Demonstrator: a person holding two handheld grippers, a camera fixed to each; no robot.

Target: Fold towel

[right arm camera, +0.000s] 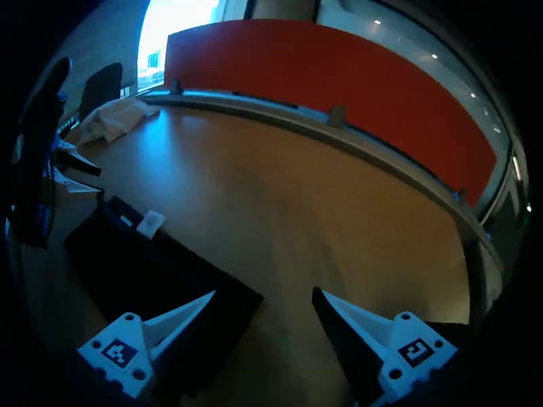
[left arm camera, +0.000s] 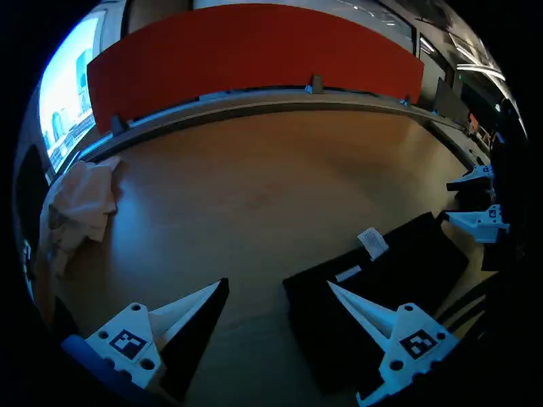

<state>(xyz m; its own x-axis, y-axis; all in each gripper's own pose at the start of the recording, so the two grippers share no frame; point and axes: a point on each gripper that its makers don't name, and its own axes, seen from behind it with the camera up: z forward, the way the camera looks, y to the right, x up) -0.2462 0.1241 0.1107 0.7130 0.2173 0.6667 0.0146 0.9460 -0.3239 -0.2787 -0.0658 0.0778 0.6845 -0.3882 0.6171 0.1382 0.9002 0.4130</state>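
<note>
Since the black towel [left arm camera: 407, 258] lies flat on the table [left arm camera: 258, 183] between them, I'd guess both are lining up on its near edge. The left gripper [left arm camera: 277, 283] is spread and empty, with the towel below its right finger. The right gripper [right arm camera: 265, 292] is the same, towel below its left finger. A crumpled white cloth [left arm camera: 81, 200] sits well off to the left and the red divider [left arm camera: 258, 54] is far ahead, so neither blocks anything.

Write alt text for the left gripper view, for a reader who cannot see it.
The open left gripper hangs at the near corner of a black towel lying flat on a wooden table, a white tag on it. The right gripper, also open, is at the towel's far end. A crumpled white cloth lies far left, near a red divider.
</note>
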